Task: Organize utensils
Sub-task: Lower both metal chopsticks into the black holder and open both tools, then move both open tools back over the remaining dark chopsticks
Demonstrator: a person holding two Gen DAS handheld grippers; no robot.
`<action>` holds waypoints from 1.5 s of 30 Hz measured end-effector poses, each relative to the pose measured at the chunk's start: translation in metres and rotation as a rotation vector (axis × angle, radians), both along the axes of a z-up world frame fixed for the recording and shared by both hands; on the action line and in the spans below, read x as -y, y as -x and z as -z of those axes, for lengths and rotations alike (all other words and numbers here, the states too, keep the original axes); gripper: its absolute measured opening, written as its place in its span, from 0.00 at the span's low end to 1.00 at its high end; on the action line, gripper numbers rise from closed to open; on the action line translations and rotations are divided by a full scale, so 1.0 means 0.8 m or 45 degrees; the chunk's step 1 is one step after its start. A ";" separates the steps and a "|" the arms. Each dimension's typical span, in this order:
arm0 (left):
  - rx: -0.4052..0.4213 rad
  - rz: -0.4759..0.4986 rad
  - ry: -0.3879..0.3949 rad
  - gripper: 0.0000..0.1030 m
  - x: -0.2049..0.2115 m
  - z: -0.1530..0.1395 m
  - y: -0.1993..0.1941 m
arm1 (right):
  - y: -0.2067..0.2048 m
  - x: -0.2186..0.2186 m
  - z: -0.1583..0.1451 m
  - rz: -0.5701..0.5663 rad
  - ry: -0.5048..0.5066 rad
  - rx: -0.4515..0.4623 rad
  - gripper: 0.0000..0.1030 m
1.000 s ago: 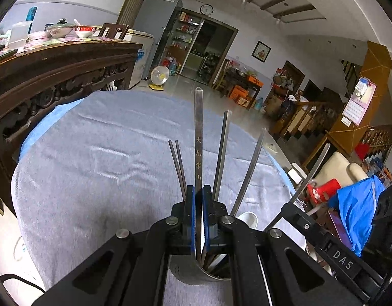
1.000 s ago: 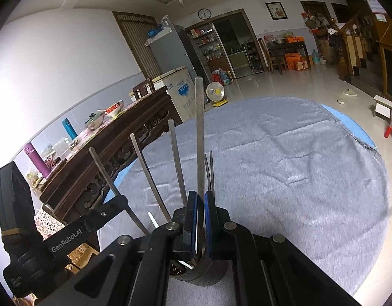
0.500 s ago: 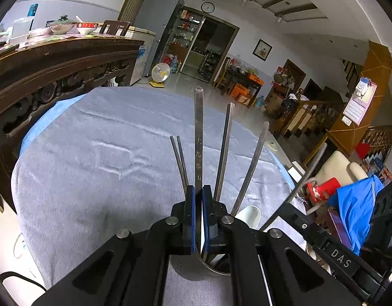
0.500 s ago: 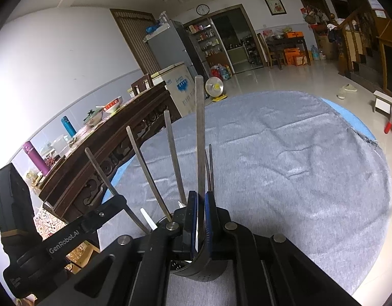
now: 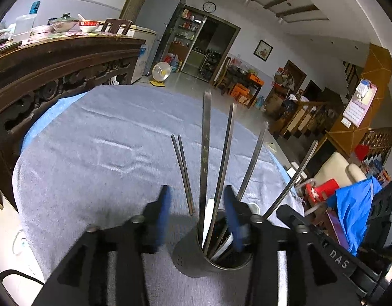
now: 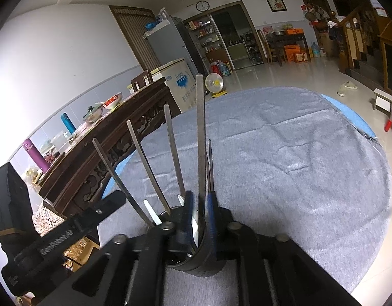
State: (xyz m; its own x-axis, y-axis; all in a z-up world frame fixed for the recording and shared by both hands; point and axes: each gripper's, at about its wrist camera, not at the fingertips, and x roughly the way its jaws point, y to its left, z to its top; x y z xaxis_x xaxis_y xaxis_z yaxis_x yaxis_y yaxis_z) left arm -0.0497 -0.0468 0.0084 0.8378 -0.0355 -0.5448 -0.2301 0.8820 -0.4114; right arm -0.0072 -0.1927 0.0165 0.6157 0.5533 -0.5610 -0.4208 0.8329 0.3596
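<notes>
Opening tools (image 5: 197, 205) around upright utensils (image 5: 204, 153)

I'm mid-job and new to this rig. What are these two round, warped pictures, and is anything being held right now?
A person holds a two-finger gripper in each hand, and a fisheye camera on each looks along its fingers. One picture is from the left gripper, the other from the right gripper. On the grey tablecloth stands a dark utensil holder full of flat metal handles, with a pair of metal chopsticks lying beside it. Both jaws have just been opening. The engraved handle stands free between the left pads, and the right pads look just clear of another tall handle. Nothing is held.
</notes>
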 end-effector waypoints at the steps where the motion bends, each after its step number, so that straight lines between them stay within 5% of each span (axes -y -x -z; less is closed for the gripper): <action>1: 0.007 -0.009 0.007 0.51 -0.004 -0.001 0.001 | 0.002 0.004 -0.002 0.009 -0.015 0.007 0.45; 2: 0.018 -0.021 0.017 0.52 -0.008 -0.005 0.005 | 0.005 0.009 -0.006 0.024 -0.036 0.025 0.56; 6: 0.096 -0.128 0.066 0.71 -0.037 -0.025 0.022 | 0.008 0.033 -0.025 0.095 -0.089 0.079 0.61; 13: 0.137 -0.321 0.140 0.85 -0.096 -0.035 0.040 | 0.000 0.067 -0.034 0.212 -0.153 0.096 0.95; 17: 0.023 -0.421 0.196 0.85 -0.130 -0.009 0.034 | -0.015 0.088 -0.021 0.265 -0.168 0.021 0.96; 21: -0.196 -0.515 0.259 0.85 -0.170 0.042 0.020 | -0.038 0.120 0.007 0.348 -0.151 -0.107 0.96; 30: -0.565 -0.483 0.209 0.85 -0.186 0.120 -0.026 | -0.081 0.150 0.070 0.379 -0.022 -0.348 0.96; 45: -0.658 -0.389 0.011 0.85 -0.166 0.125 -0.083 | -0.102 0.127 0.095 0.326 0.063 -0.405 0.96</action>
